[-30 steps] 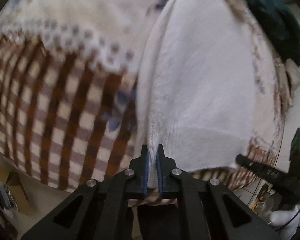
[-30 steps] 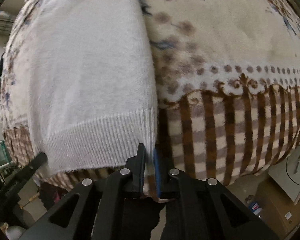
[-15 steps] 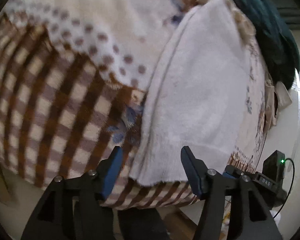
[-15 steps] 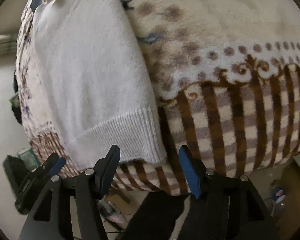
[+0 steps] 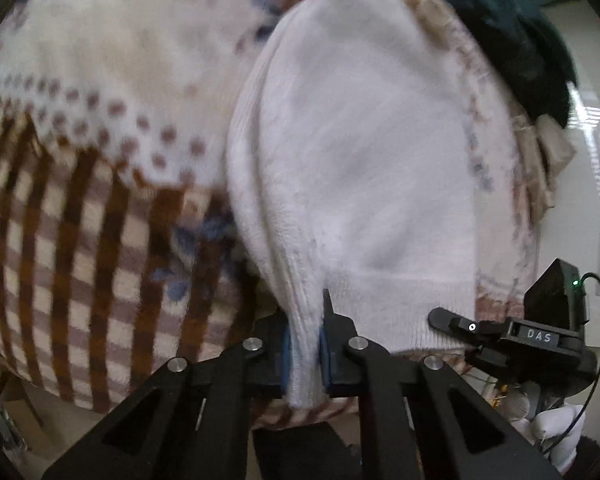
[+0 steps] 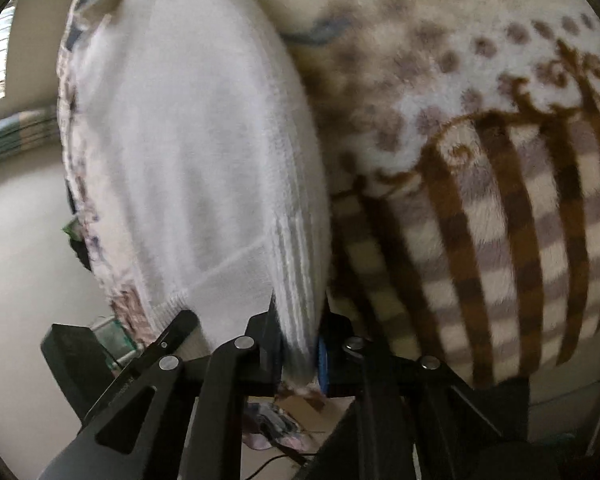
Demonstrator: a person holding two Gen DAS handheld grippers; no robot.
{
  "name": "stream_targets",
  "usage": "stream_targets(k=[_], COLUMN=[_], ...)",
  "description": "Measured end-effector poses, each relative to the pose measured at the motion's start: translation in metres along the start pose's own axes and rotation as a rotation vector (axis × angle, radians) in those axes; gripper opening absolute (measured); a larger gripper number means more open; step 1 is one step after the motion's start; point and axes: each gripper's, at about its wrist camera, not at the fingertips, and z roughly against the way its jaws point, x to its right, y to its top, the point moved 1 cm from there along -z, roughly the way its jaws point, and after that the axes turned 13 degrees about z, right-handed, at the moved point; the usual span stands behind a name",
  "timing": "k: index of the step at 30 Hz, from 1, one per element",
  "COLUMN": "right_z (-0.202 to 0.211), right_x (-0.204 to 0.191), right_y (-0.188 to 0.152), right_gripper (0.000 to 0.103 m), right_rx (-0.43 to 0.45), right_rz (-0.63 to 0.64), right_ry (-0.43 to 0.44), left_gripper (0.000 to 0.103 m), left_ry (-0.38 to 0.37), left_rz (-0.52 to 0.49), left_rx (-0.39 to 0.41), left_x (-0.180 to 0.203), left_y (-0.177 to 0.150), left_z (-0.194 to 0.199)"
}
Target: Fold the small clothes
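A white knitted garment [image 5: 364, 168] lies folded on a patterned blanket [image 5: 80, 200]. My left gripper [image 5: 305, 352] is shut on the left corner of its ribbed hem, with several layers of cloth bunched between the blue pads. My right gripper [image 6: 300, 356] is shut on the hem's right corner of the same white garment [image 6: 192, 152]. The right gripper also shows in the left wrist view [image 5: 500, 332] by the hem's other corner. The left gripper shows in the right wrist view [image 6: 140, 360] at the lower left.
The blanket [image 6: 480, 200] has brown stripes near its front edge and cream with dots farther back. A dark teal garment [image 5: 512, 28] lies at the far right of the bed. Floor and clutter [image 6: 276, 432] show below the bed edge.
Half a second ago both grippers stood open at the hem. Now both have shut on the hem's corners again, gripping thicker bunched layers.
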Motion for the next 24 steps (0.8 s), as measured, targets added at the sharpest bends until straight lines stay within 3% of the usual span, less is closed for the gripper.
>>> stream_targets(k=[7, 8, 13, 18, 22, 24], right_z=[0.084, 0.097, 0.150, 0.170, 0.156, 0.138], right_x=[-0.067, -0.081, -0.130, -0.170, -0.178, -0.170], right_y=[0.024, 0.036, 0.104, 0.207, 0.302, 0.340], right_gripper=[0.011, 0.011, 0.011, 0.011, 0.011, 0.011], right_rx=[0.157, 0.191, 0.326, 0.400, 0.393, 0.366], right_rz=[0.076, 0.089, 0.156, 0.183, 0.156, 0.128], right_ry=[0.067, 0.082, 0.114, 0.135, 0.132, 0.118], left_gripper=[0.009, 0.008, 0.009, 0.009, 0.009, 0.013], left_ry=[-0.190, -0.236, -0.313, -0.324, -0.293, -0.266], left_rz=[-0.084, -0.095, -0.106, -0.043, 0.045, 0.067], left_rx=[0.172, 0.190, 0.267, 0.284, 0.265, 0.218], left_x=[0.062, 0.078, 0.121, 0.137, 0.140, 0.143], left_y=[0.052, 0.070, 0.142, 0.225, 0.290, 0.328], left_z=[0.087, 0.100, 0.129, 0.116, 0.072, 0.042])
